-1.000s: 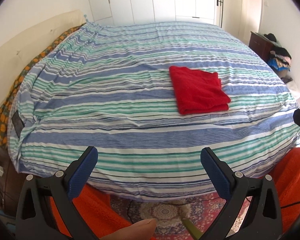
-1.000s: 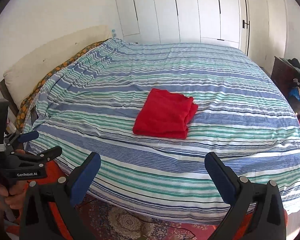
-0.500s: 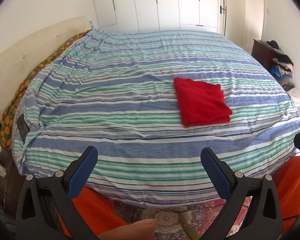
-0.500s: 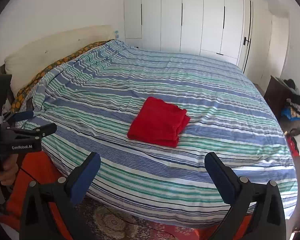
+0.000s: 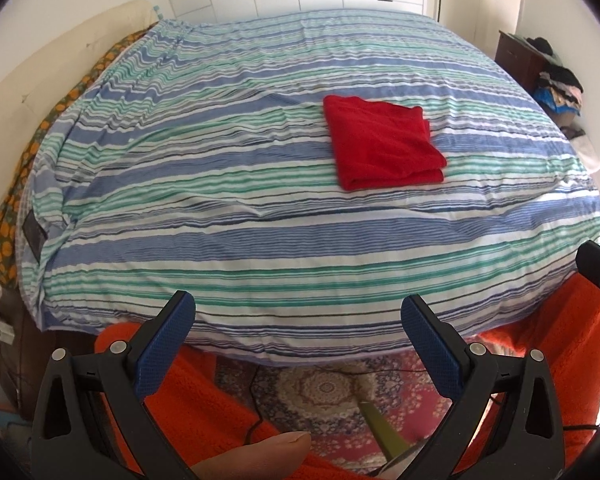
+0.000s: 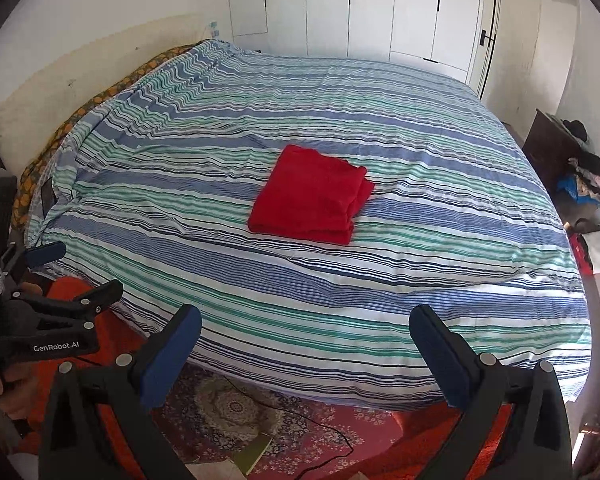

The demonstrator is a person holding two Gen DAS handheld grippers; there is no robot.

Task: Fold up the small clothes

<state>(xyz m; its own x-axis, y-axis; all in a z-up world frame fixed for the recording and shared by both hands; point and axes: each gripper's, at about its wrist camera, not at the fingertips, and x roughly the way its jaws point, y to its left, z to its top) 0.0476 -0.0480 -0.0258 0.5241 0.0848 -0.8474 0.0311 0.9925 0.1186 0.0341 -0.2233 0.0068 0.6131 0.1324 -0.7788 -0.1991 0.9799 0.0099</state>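
Note:
A red garment (image 5: 384, 146) lies folded into a neat rectangle on the striped bedspread (image 5: 220, 208), right of the bed's middle; it also shows in the right wrist view (image 6: 310, 196). My left gripper (image 5: 298, 320) is open and empty, held off the near edge of the bed, well short of the garment. My right gripper (image 6: 306, 340) is open and empty, also off the near edge. The left gripper also shows at the left edge of the right wrist view (image 6: 68, 272).
The bed (image 6: 380, 300) fills both views, with a cream headboard (image 5: 40, 76) at the left and white wardrobe doors (image 6: 360, 8) behind. A dark cabinet with piled clothes (image 6: 580, 176) stands at the right. A patterned rug (image 5: 320, 392) and orange-clad legs (image 5: 204, 412) lie below the grippers.
Both grippers have drawn back and away from the bed, so the bed and the red garment look smaller and farther. The garment has not moved. Both grippers stay open.

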